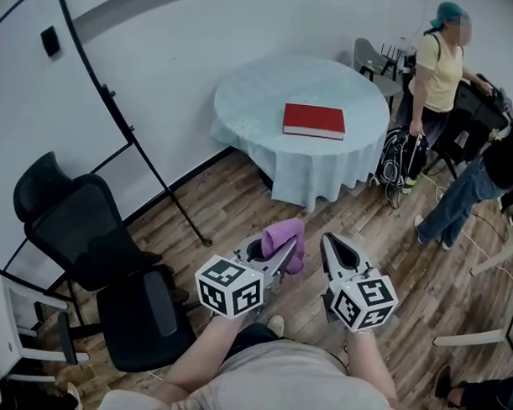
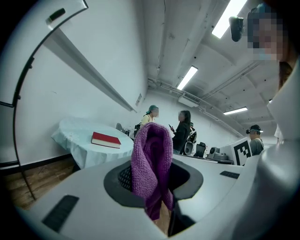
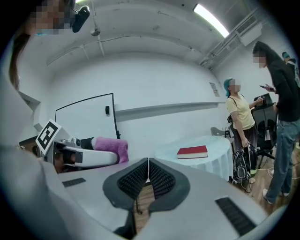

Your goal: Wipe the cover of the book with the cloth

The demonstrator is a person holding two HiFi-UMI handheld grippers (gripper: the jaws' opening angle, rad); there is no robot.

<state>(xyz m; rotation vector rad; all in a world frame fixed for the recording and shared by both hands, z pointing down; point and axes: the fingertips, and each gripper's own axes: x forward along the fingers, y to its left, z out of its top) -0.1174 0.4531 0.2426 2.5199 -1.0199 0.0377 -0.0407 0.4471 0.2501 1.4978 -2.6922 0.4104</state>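
Book (image 1: 314,120) flat on table (image 1: 243,99), long axis left-right.

Black office chair (image 1: 79,236) stands left of round table (image 1: 252,103).

Red book (image 1: 314,120) closed flat on table, purple cloth (image 1: 285,240) folded

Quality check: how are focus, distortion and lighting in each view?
Head view: evenly lit and sharp, the red book on the round table clear, straight lines bowed towards the edges. Left gripper view: strong fisheye with dark corners, purple cloth crisp in the left gripper, ceiling strip lights blown out. Right gripper view: same fisheye and dark corners, book small but sharp.
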